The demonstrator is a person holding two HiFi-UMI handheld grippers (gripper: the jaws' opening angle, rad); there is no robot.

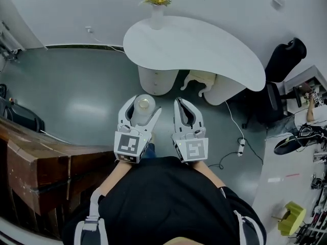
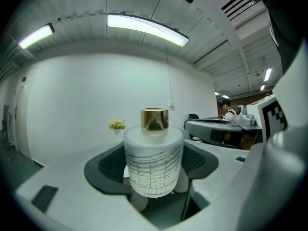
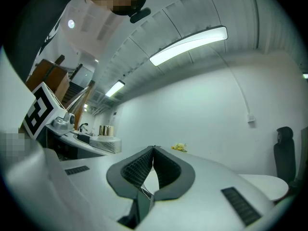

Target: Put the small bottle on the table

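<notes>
Frosted glass with a gold cap, the small bottle [image 2: 153, 165] stands upright between the jaws of the left gripper [image 1: 141, 107], which are partly open and press on its sides. The bottle is held over the grey floor [image 1: 76, 91], near the white curved table [image 1: 204, 47] but not on it. Just beside it, the right gripper [image 1: 187, 111] has its jaws together at the tips, with nothing between them. A vase of yellow flowers [image 1: 157, 6] stands at the table's far edge.
</notes>
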